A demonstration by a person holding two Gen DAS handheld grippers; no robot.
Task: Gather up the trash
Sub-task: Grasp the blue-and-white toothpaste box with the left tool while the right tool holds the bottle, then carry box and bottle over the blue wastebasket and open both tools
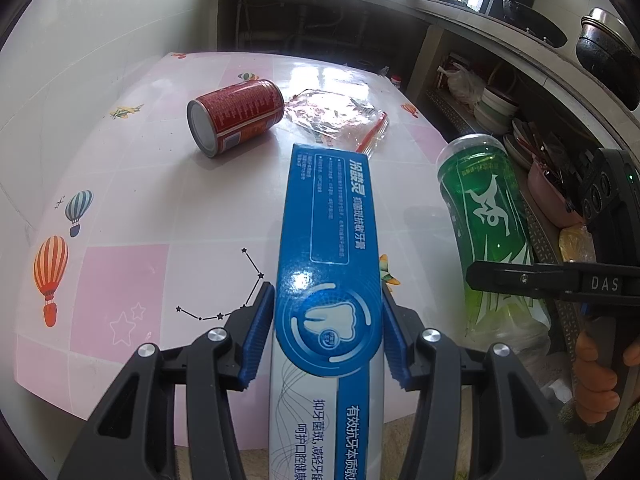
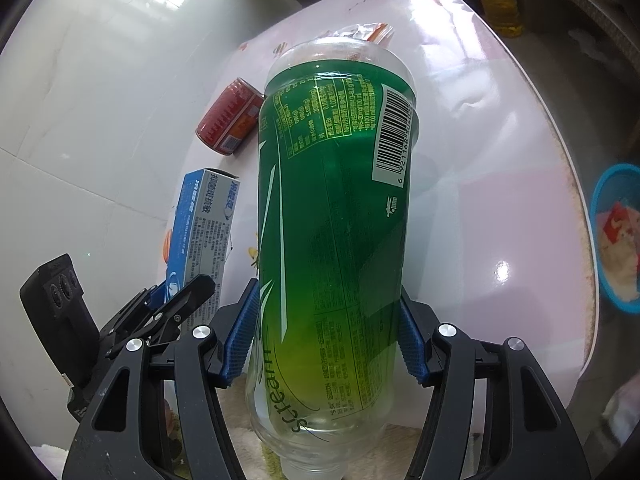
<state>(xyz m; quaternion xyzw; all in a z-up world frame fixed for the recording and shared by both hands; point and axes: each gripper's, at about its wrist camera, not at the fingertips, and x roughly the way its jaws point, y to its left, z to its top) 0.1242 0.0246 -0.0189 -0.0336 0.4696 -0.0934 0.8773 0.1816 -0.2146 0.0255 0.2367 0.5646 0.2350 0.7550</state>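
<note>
My left gripper [image 1: 328, 328] is shut on a blue and white toothpaste box [image 1: 332, 240], held lengthwise above the table's near edge. My right gripper [image 2: 326, 336] is shut on a green plastic bottle [image 2: 336, 220], its base pointing away; the bottle also shows at the right of the left wrist view [image 1: 488, 232]. The box also shows in the right wrist view [image 2: 204, 224]. A red can [image 1: 236, 116] lies on its side on the table, also in the right wrist view [image 2: 230, 118]. A crumpled clear plastic wrapper [image 1: 340, 114] lies beside the can.
The table [image 1: 132, 264] has a pink and white cloth with balloon prints and stands against a white tiled wall. Shelves with bowls and pots [image 1: 496, 108] stand at the right. A blue basin [image 2: 618, 236] with scraps sits beyond the table's right edge. An oil bottle [image 2: 500, 4] stands far back.
</note>
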